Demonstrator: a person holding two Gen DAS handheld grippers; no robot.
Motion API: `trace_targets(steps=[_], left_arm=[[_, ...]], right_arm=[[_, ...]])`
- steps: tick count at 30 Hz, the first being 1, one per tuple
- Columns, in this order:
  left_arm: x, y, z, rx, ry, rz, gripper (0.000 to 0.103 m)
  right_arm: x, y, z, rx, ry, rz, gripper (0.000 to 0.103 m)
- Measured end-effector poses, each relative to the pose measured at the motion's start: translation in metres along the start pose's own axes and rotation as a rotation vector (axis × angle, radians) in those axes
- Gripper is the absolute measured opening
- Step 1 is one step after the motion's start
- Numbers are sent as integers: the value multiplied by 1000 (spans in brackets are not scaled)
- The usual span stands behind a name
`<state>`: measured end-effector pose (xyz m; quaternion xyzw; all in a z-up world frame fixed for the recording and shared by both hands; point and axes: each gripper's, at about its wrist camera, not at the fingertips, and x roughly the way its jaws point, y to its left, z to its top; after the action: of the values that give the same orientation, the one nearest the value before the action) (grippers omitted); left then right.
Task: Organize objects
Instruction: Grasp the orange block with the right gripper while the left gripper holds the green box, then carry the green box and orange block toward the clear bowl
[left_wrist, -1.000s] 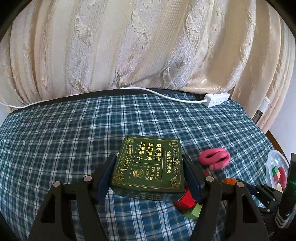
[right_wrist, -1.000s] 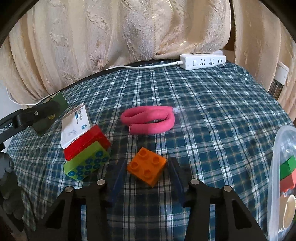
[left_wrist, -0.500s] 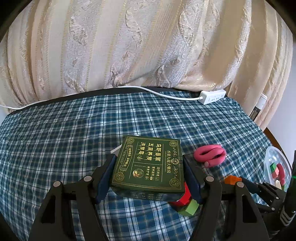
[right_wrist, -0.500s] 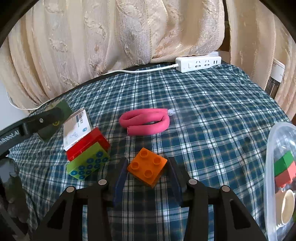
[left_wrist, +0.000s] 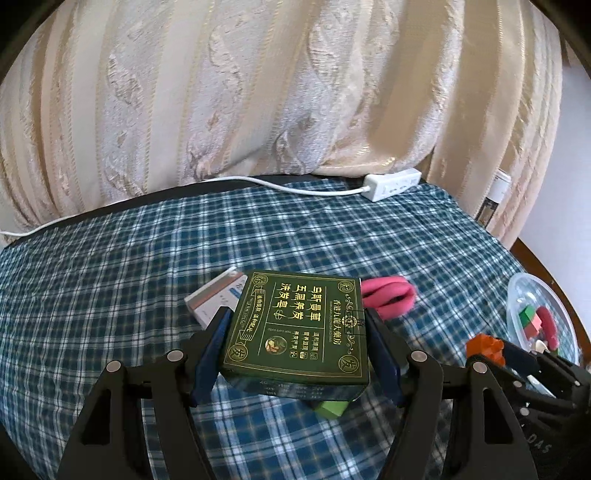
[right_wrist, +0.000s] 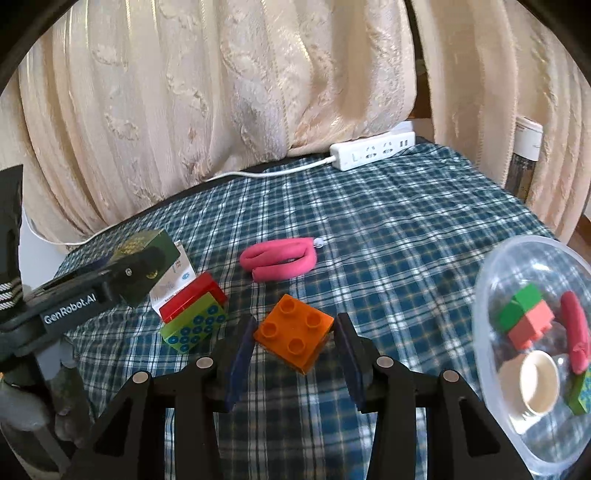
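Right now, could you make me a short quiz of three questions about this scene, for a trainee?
1. True or false: the left gripper holds the green box.
2. What does the right gripper hold? A) pink loop B) orange brick C) power strip
3. Fill in: the clear bowl already holds a cup, a red piece and some ____.

Key:
1. True; its fingers press both sides of the box, which is off the cloth.
2. B; the orange brick sits between its fingers. The pink loop lies on the cloth and the power strip at the far edge.
3. Bricks.
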<state>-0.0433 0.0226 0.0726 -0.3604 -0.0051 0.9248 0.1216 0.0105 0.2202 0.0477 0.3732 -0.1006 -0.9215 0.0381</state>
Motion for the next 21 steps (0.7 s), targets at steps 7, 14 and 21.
trace_targets(steps=[7,14,21], left_arm=[[-11,-22,-3,47,-20,-28,71],[-19,-41,-5,79,-29,-55,71],[-28,-61,-7,101,-37,-79,71]], right_arm=[[-26,-19,-8,50,-41,-28,46],[-52,-46,-16,94,-80,-67,46],[-76,-79,-22,146,-114,-123,46]])
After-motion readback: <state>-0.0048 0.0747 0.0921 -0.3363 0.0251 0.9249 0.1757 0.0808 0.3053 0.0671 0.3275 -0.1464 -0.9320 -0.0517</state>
